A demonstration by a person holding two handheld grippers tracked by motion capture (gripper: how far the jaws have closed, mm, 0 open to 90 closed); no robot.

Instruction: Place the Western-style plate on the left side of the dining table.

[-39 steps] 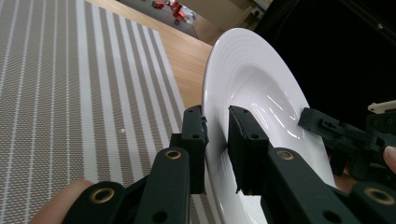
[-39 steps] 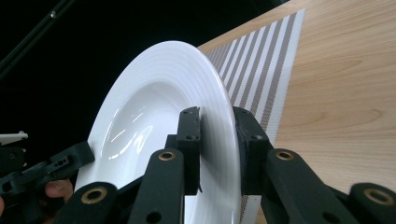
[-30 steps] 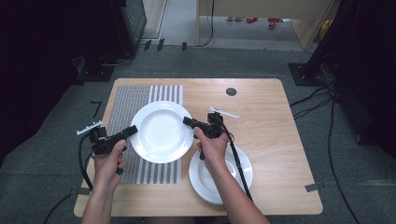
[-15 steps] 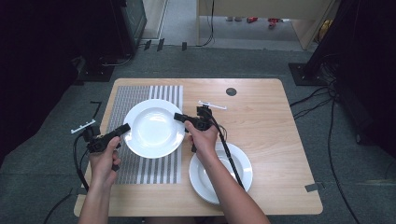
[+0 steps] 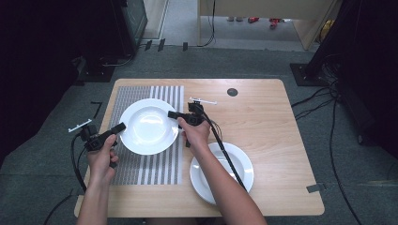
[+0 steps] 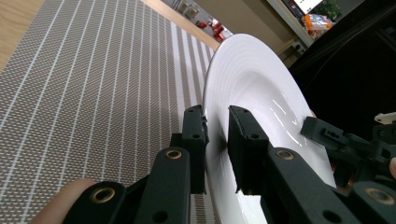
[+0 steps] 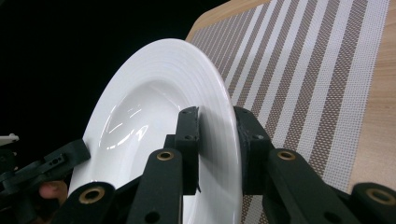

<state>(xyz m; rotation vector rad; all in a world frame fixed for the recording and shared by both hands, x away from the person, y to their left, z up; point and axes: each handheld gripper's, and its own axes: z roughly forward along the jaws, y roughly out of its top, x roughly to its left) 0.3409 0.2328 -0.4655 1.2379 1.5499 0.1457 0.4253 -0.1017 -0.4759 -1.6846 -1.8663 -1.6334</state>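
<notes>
A white deep plate (image 5: 148, 125) is held above the striped placemat (image 5: 141, 159) by both grippers. My left gripper (image 5: 120, 127) is shut on its left rim; in the left gripper view the plate's rim (image 6: 212, 112) passes between the jaws. On the opposite rim my right gripper (image 5: 172, 114) is shut as well, and the right gripper view has the plate (image 7: 140, 121) clamped between its jaws, with the left gripper (image 7: 70, 156) across it. A second white plate (image 5: 225, 168) lies on the wooden table (image 5: 277, 122) under the right forearm.
A small black round mark (image 5: 232, 92) sits near the table's far edge. Cables (image 5: 324, 103) run over the grey floor to the right. Dark equipment stands at the far left and right of the table.
Both grippers have carried the plate to the left and a little away from the person, over the placemat. The second plate has stayed where it was.
</notes>
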